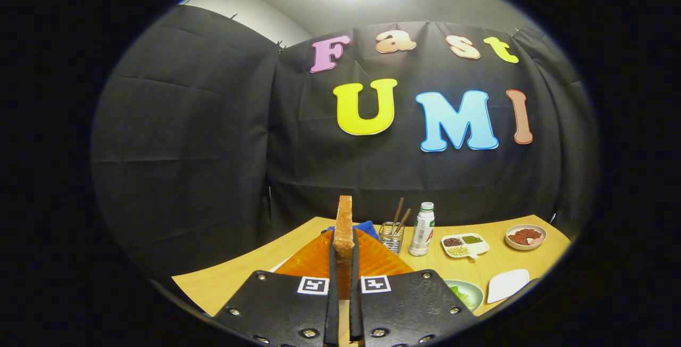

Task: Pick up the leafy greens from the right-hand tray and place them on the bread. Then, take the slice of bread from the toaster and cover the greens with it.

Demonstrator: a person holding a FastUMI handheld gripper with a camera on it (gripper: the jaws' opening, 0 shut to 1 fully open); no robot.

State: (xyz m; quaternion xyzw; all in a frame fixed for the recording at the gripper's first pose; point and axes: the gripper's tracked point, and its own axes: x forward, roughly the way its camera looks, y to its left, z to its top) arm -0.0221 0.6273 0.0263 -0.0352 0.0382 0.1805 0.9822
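A slice of bread (pixel 345 224) stands upright and edge-on between my fingers, its crust rising above their tips. My gripper (pixel 343 254) is shut on it, both fingers pressed to its faces, and it hangs above the wooden table (pixel 239 275). Under and beyond the slice lies an orange ridged mat (pixel 380 259). A pale green dish (pixel 468 294) with leafy greens (pixel 461 295) in it peeks out just right of my right finger, mostly hidden by the gripper body.
Beyond the mat stand a glass holder with sticks (pixel 392 235) and a white bottle (pixel 423 229). Further right are a small divided tray of seeds (pixel 464 245), a bowl of red food (pixel 525 236) and a white dish (pixel 508 284). A blue thing (pixel 367 226) shows behind the bread.
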